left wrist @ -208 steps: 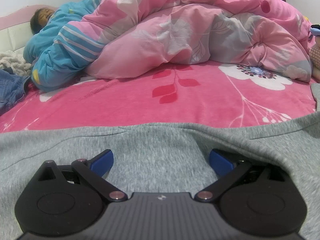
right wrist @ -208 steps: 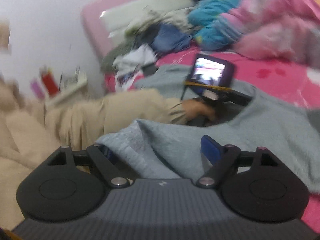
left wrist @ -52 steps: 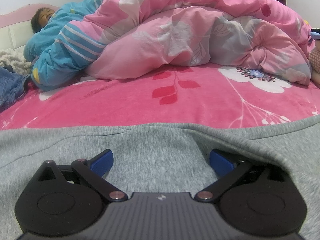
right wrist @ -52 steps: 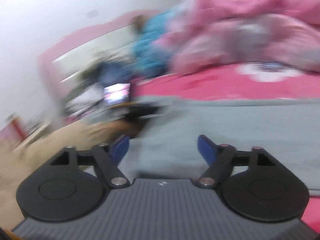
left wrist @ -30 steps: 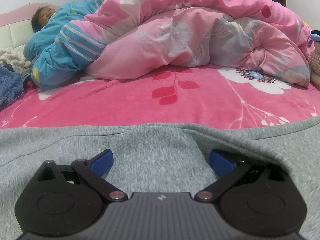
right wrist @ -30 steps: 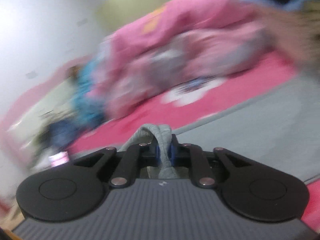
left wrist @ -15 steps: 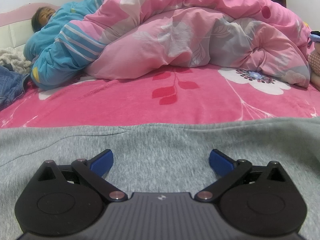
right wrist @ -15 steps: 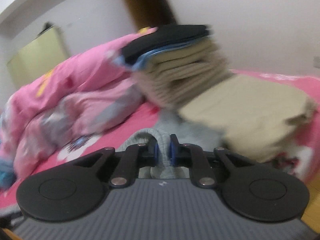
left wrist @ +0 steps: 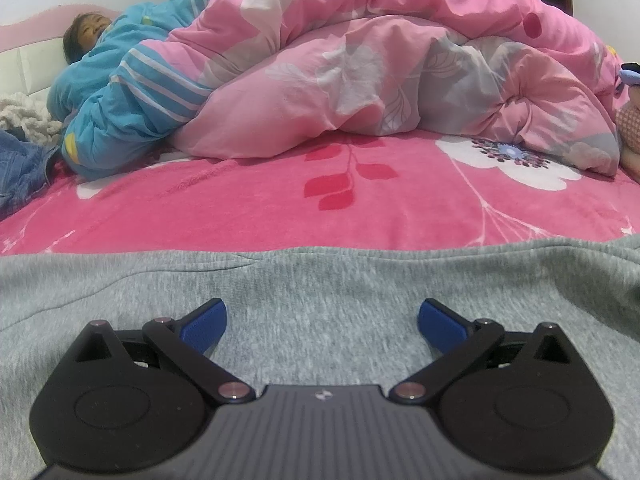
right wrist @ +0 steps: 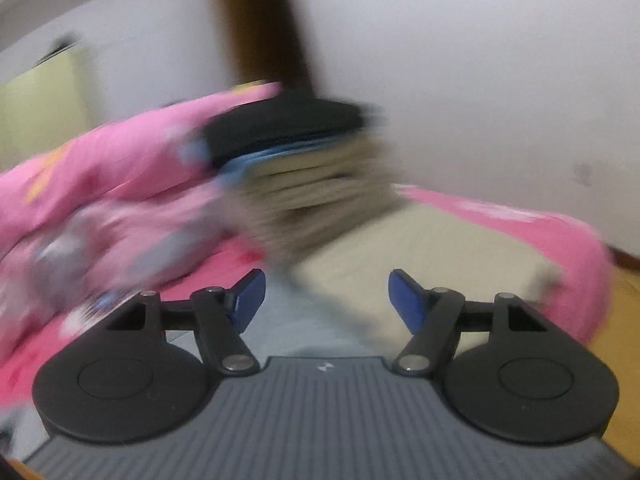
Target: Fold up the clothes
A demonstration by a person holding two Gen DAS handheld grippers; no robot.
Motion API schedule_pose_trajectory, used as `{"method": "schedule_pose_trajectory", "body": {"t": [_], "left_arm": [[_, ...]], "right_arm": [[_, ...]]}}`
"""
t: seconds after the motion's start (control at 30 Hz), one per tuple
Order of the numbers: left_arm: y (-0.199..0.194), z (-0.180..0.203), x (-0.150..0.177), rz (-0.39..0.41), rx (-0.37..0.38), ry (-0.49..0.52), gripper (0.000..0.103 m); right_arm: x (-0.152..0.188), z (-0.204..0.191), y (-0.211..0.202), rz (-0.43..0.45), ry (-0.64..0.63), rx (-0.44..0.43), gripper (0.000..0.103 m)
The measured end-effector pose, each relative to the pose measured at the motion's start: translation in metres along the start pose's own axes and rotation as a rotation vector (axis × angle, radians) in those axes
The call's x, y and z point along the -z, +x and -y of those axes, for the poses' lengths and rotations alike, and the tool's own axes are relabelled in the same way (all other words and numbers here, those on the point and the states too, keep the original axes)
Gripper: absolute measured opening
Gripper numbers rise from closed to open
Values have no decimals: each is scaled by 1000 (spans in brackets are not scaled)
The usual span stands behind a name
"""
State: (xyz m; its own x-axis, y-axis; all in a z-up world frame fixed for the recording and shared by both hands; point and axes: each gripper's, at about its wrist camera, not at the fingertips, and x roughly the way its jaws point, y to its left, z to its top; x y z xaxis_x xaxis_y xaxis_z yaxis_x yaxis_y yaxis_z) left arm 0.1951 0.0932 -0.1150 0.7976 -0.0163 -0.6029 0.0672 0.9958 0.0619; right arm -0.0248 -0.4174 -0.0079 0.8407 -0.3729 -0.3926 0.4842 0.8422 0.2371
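Observation:
A grey knit garment (left wrist: 320, 288) lies spread flat on the pink bed sheet (left wrist: 256, 204) in the left wrist view. My left gripper (left wrist: 322, 322) rests over it, open, its blue pads apart with only cloth beneath. In the blurred right wrist view my right gripper (right wrist: 326, 294) has its jaws opening, nothing pinched between the pads; pale grey cloth (right wrist: 304, 328) lies below and ahead of them.
A stack of folded clothes (right wrist: 304, 172), beige with blue and black on top, stands on a beige folded piece (right wrist: 420, 252) near the bed's corner. A pink quilt (left wrist: 400, 72) is heaped at the back; a person in blue (left wrist: 120, 92) lies at the far left. Jeans (left wrist: 20, 172) lie at the left edge.
My right gripper swung right toward the folded stack with a grey fold pinched, then let go of it and opened. The grey garment's right edge has flattened. The left gripper stayed still.

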Motion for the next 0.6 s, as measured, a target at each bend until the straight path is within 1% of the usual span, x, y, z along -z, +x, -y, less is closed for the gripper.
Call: {"method": "schedule_pose_trajectory", "body": {"t": [0.07,0.13,0.2,0.27,0.3,0.37,0.4,0.43,0.47,0.5,0.53,0.57,0.6], "left_arm": [[0,0,0,-1,-1,1,103],[0,0,0,-1,-1,0,103],[0,0,0,0,-1,0,103],[0,0,0,0,-1,0,103],[0,0,0,0,-1,1,103],[0,0,0,0,-1,1,103],[0,0,1,0,-1,1,103],[0,0,1,0,-1,1,103],[0,0,1,0,-1,1,103],[0,0,0,-1,-2,2,103],[0,0,0,-1,-2,3,103],[0,0,0,-1,-3,3,103],[0,0,0,-1,-3,4,103]], "right_arm": [[13,-45,0,-47,-139,-162,68],[34,-95,3,-126,-281,-369,68],[62,-140,-4,-180,-429,-601,68],[86,-162,-19,-184,-557,-728,68],[97,-169,-24,-190,-618,-721,68],[118,-170,-25,-195,-724,-645,68],[127,-168,-24,-203,-771,-608,64],[137,-167,-20,-234,-810,-575,59],[145,-165,-14,-264,-838,-528,36],[149,-162,-9,-284,-841,-483,10],[145,-158,-3,-293,-810,-475,8],[135,-152,-2,-291,-746,-498,7],[124,-147,-2,-258,-694,-510,6]]}}
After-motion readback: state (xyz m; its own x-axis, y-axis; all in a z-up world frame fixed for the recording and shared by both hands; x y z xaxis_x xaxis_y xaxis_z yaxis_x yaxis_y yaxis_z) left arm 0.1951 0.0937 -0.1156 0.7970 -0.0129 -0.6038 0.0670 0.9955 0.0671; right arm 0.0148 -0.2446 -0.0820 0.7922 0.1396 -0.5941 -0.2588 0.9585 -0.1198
